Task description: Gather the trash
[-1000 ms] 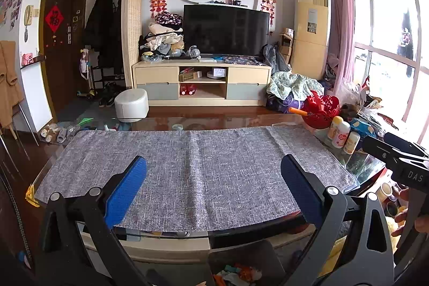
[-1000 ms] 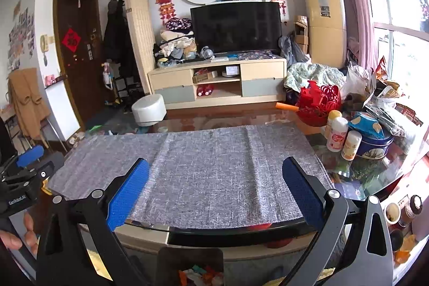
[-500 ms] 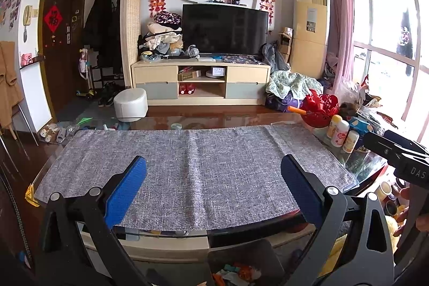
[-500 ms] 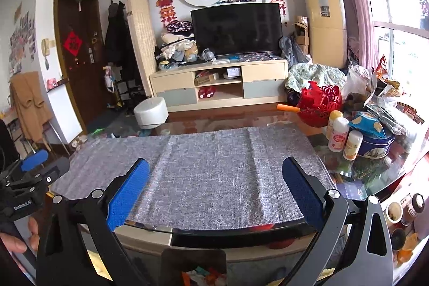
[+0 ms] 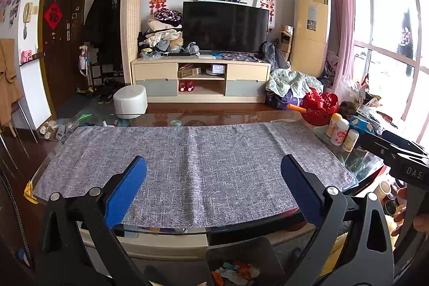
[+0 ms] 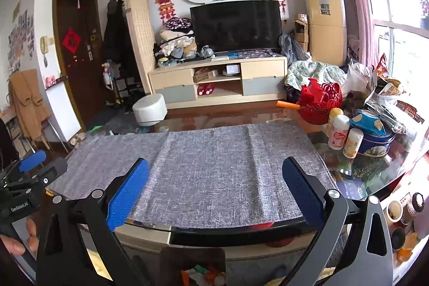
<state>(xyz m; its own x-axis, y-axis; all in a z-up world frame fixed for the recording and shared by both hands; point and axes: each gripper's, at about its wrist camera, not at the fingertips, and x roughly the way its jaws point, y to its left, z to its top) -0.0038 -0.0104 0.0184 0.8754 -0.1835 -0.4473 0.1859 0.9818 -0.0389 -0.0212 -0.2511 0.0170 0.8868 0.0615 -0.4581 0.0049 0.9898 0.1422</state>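
Observation:
My left gripper [image 5: 214, 189] is open and empty, held above the near edge of a grey cloth mat [image 5: 187, 160] on a glass table. My right gripper [image 6: 215, 190] is open and empty too, over the same mat [image 6: 209, 168]. A dark bin [image 5: 241, 262] with colourful scraps of trash stands on the floor below the table's front edge; it also shows in the right wrist view [image 6: 198, 270]. I see no loose trash on the mat. Each gripper shows at the edge of the other's view.
Bottles [image 6: 339, 132], a blue tin [image 6: 375, 144], a red basket [image 6: 319, 101] and bags crowd the table's right end. A white stool [image 5: 130, 103] and a TV stand [image 5: 201, 79] lie beyond the table. Jars [image 6: 402, 211] sit low on the right.
Both views have shifted very slightly; the grippers stay open and empty above the mat's near edge.

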